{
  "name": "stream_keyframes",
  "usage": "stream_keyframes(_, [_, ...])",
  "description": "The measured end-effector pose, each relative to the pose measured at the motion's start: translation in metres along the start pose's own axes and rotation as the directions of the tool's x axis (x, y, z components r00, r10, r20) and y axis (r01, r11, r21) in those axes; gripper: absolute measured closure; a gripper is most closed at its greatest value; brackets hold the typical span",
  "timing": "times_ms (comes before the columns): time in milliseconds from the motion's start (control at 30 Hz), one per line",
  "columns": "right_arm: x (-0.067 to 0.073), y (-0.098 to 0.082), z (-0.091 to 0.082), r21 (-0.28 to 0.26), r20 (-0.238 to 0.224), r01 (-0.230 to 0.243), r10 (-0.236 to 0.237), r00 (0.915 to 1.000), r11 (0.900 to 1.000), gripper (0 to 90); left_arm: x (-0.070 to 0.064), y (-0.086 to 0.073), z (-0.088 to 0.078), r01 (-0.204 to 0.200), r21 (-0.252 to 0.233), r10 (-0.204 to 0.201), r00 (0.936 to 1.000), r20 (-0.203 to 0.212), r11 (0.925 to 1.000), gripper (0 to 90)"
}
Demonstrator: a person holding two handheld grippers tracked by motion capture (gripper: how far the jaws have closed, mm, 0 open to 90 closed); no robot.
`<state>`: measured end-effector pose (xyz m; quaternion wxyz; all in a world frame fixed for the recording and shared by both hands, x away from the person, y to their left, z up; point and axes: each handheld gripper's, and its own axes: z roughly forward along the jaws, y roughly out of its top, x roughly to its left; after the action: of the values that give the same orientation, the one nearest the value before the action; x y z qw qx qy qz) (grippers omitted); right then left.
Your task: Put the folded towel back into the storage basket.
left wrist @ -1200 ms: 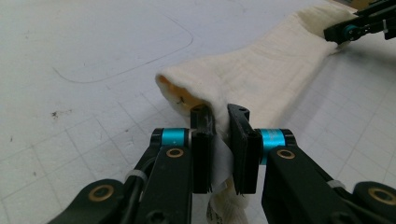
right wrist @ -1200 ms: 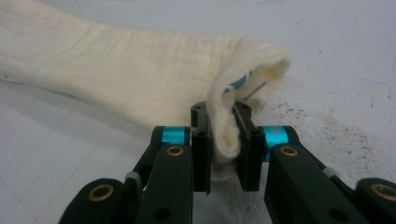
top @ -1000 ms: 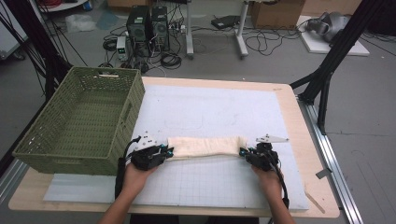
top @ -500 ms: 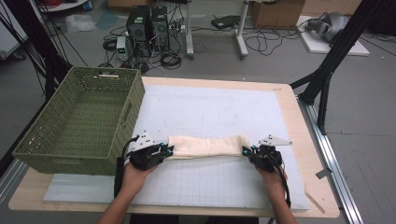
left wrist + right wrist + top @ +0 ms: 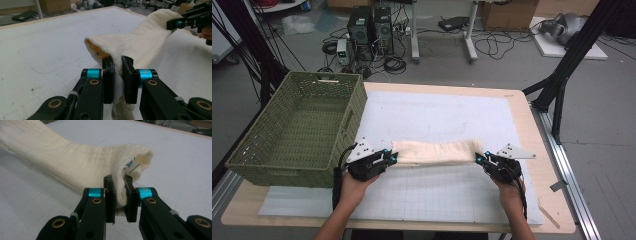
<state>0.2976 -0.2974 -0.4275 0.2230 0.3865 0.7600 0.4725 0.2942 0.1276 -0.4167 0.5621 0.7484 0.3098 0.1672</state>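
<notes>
A cream cloth (image 5: 434, 151), folded into a long band, stretches between my two grippers above the white mat (image 5: 452, 115). My left gripper (image 5: 391, 158) is shut on the cloth's left end (image 5: 117, 50), with fabric bunched between its jaws. My right gripper (image 5: 479, 160) is shut on the right end (image 5: 120, 167), where the fold curls over the jaws. In the left gripper view the right gripper (image 5: 192, 17) shows far off at the cloth's other end.
A green woven basket (image 5: 297, 125) stands at the left of the table, close to my left hand. The white gridded mat covers most of the wooden table (image 5: 537, 135). Computers and cables lie on the floor beyond the far edge.
Both grippers with the cloth have shifted slightly away from me across the mat. The cloth stays pulled out between them.
</notes>
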Motion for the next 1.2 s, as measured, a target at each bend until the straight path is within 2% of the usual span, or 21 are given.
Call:
stream_keyframes(300, [-0.003,0.011,-0.004,-0.04,0.005,0.01,-0.01,0.9999,0.999,81.8,-0.006,0.011,-0.011,-0.024,-0.037,0.024,0.9997,0.006,0.999,80.6])
stream_keyframes(500, [0.0,0.026,-0.005,-0.057,0.0,0.054,-0.054,0.9985,0.997,81.8,-0.007,0.019,-0.023,-0.036,-0.073,0.037,0.9993,0.004,0.9967,80.7])
stream_keyframes(567, [0.001,0.039,-0.004,-0.069,-0.005,0.073,-0.074,0.9972,0.995,81.9,-0.007,0.024,-0.032,-0.045,-0.093,0.044,0.999,-0.007,0.9947,80.9])
stream_keyframes(600, [0.001,0.039,-0.004,-0.069,-0.005,0.073,-0.074,0.9972,0.995,81.9,-0.007,0.024,-0.032,-0.045,-0.093,0.044,0.999,-0.007,0.9947,80.8])
stream_keyframes(633, [0.002,0.049,-0.002,-0.071,-0.011,0.085,-0.086,0.9962,0.994,81.8,-0.007,0.026,-0.038,-0.046,-0.108,0.045,0.9989,-0.016,0.9931,80.8])
stream_keyframes(700, [0.004,0.058,0.001,-0.073,-0.018,0.096,-0.098,0.995,0.993,81.8,-0.007,0.028,-0.043,-0.067,-0.109,0.064,0.9974,-0.033,0.9918,80.8])
stream_keyframes(733, [0.004,0.058,0.001,-0.073,-0.018,0.096,-0.098,0.995,0.993,81.8,-0.007,0.028,-0.043,-0.067,-0.109,0.064,0.9974,-0.033,0.9918,80.8])
stream_keyframes(767, [0.005,0.068,0.005,-0.071,-0.019,0.112,-0.114,0.9933,0.991,81.8,-0.008,0.03,-0.046,-0.074,-0.11,0.07,0.9968,-0.039,0.9912,80.8])
stream_keyframes(867, [0.007,0.081,0.012,-0.076,-0.02,0.128,-0.13,0.9914,0.989,81.8,-0.008,0.033,-0.056,-0.085,-0.129,0.079,0.9954,-0.055,0.988,80.8])
stream_keyframes(1033, [0.007,0.097,0.022,-0.088,-0.026,0.134,-0.137,0.9902,0.987,81.8,-0.006,0.035,-0.064,-0.087,-0.142,0.078,0.9946,-0.069,0.9861,80.9])
stream_keyframes(1167, [0.012,0.118,0.036,-0.087,-0.037,0.159,-0.162,0.986,0.983,81.8,-0.003,0.036,-0.073,-0.08,-0.158,0.067,0.9941,-0.085,0.9842,80.9])
stream_keyframes(1200, [0.012,0.118,0.036,-0.087,-0.037,0.159,-0.162,0.986,0.983,81.8,-0.003,0.036,-0.076,-0.08,-0.161,0.066,0.9938,-0.09,0.9837,80.9])
